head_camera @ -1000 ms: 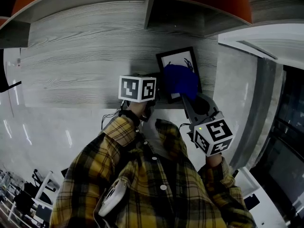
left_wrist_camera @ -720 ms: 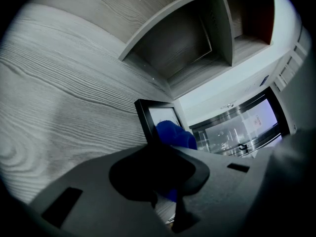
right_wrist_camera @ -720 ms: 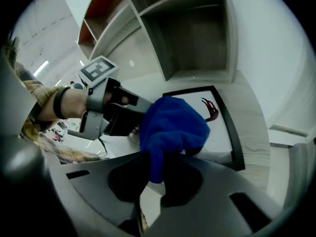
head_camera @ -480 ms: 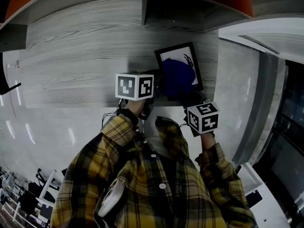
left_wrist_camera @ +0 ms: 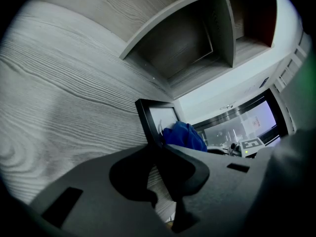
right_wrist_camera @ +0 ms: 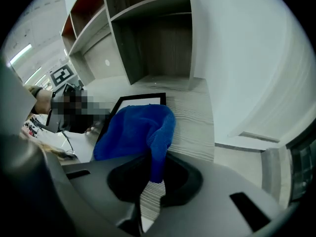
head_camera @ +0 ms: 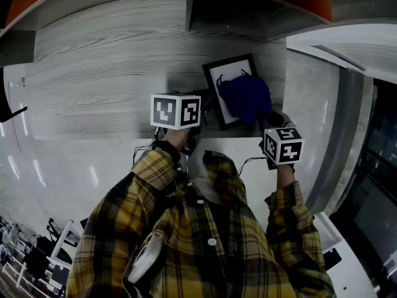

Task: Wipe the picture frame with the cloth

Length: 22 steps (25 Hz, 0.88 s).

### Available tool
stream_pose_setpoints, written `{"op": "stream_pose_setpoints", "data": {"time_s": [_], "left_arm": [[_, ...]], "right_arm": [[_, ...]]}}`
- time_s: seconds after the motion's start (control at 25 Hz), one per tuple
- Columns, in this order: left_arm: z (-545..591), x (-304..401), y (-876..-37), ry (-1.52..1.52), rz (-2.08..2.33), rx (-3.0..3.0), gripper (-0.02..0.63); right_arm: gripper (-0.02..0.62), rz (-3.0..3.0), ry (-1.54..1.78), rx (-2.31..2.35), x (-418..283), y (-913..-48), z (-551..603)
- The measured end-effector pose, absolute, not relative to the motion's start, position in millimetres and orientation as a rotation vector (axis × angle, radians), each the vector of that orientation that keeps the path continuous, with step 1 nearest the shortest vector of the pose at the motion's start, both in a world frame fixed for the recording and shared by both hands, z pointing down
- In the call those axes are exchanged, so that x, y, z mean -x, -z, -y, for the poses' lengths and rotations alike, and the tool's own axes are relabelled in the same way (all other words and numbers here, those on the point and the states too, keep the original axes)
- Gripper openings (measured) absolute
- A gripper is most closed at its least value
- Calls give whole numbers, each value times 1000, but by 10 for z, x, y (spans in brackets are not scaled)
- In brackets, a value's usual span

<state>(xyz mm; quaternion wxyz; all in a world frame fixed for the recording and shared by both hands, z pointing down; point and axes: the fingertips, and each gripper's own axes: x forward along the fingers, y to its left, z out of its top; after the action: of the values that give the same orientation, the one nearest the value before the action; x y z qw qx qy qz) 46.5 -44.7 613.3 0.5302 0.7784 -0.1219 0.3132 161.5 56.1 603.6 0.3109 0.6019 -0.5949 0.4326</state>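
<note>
A black picture frame with a white picture lies on the wood-grain table. A blue cloth rests on its right half. My right gripper is shut on the cloth, and a fold hangs down between its jaws. Only the frame's top edge shows beyond the cloth in the right gripper view. My left gripper is shut on the frame's left edge, which runs into the closed jaws. The cloth bulges just past that edge.
Open shelf cubbies stand right behind the frame. A white panel borders the table on the right. The table's near edge runs just under both grippers, against the person's plaid shirt.
The right gripper has carried the cloth up and then rightward across the frame, uncovering the picture's left part. The left gripper and the frame have barely moved.
</note>
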Motion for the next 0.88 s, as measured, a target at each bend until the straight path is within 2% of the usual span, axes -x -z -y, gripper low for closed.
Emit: {"op": "stream_pose_setpoints", "data": {"time_s": [0.68, 0.88], "left_arm": [[449, -484, -6144, -746, 291, -1868, 66], [459, -444, -6144, -745, 301, -1880, 66]], "right_arm": [[41, 1433, -1196, -1751, -2043, -6070, -773], [41, 1545, -1200, -1849, -1926, -5694, -631]]}}
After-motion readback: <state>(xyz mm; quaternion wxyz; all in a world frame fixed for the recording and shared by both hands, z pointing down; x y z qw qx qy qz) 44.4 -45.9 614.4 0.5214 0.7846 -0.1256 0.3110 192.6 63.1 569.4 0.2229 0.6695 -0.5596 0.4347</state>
